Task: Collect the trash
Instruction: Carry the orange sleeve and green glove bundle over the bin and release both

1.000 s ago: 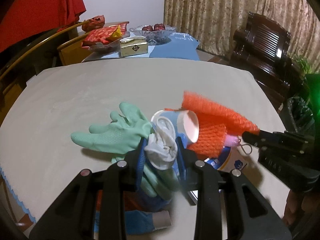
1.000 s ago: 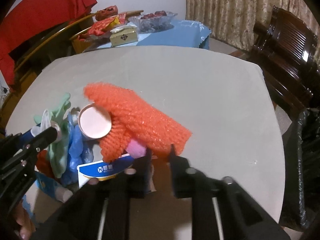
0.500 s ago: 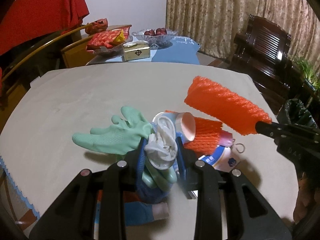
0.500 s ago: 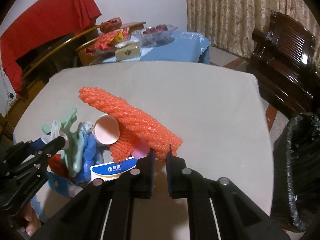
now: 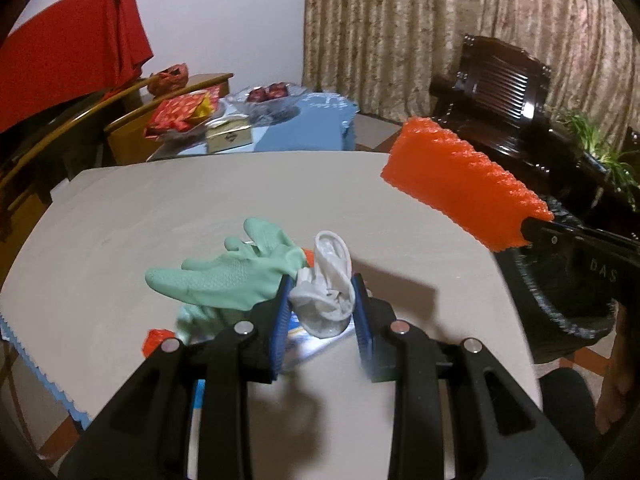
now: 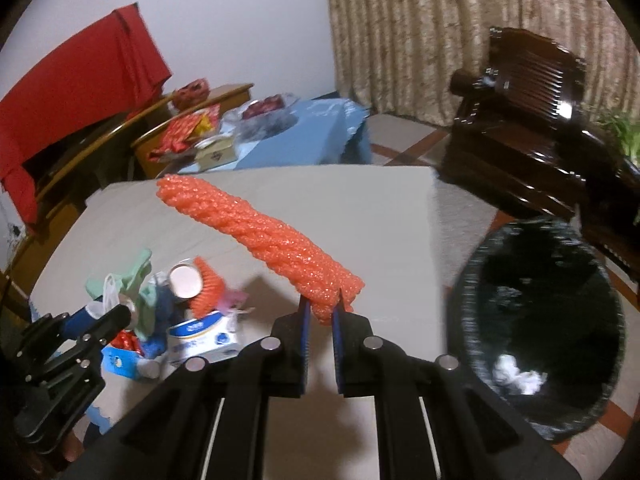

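One orange foam net (image 6: 260, 236) is clamped in the right gripper (image 6: 320, 312), one white bag (image 5: 328, 284) and green glove (image 5: 236, 276) in the left gripper (image 5: 322, 304); both were lifted off the counter (image 5: 160, 208)

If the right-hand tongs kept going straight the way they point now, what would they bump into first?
Probably the bare table top. The right tongs, shut on the orange foam net, aim downward across it; the trash pile lies left, the black bin right. Depth is hard to judge.

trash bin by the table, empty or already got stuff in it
Not empty. The trash bin, lined with a black bag, has crumpled white paper lying at the bottom; the rest of the inside looks dark and bare.
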`<state>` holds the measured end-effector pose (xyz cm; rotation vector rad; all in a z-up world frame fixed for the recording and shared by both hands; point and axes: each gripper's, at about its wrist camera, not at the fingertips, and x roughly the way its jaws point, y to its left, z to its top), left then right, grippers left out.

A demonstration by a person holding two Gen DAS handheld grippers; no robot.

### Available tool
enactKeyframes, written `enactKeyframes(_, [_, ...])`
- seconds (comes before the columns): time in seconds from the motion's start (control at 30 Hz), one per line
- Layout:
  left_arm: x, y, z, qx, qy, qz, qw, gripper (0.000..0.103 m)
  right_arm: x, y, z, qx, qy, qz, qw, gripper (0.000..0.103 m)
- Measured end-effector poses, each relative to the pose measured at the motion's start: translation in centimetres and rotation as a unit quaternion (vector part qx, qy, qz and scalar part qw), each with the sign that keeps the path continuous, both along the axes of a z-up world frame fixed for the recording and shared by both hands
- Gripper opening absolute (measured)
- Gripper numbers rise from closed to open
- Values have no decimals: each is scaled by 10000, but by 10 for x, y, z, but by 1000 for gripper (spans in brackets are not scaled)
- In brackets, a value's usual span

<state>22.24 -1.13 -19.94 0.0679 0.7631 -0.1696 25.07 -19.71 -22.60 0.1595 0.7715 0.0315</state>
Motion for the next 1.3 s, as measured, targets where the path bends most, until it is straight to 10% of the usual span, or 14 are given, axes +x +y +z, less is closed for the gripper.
enactKeyframes(0.7, [-48, -183, 20, -59, -70, -1238, 9923, 28, -85, -176, 5, 100, -95, -1397, 9901, 10])
enactKeyframes(1.3, [-24, -319, -31, -83, 266, -2306, 9726, 28, -82, -283, -66, 330, 453, -2131, 9754, 10])
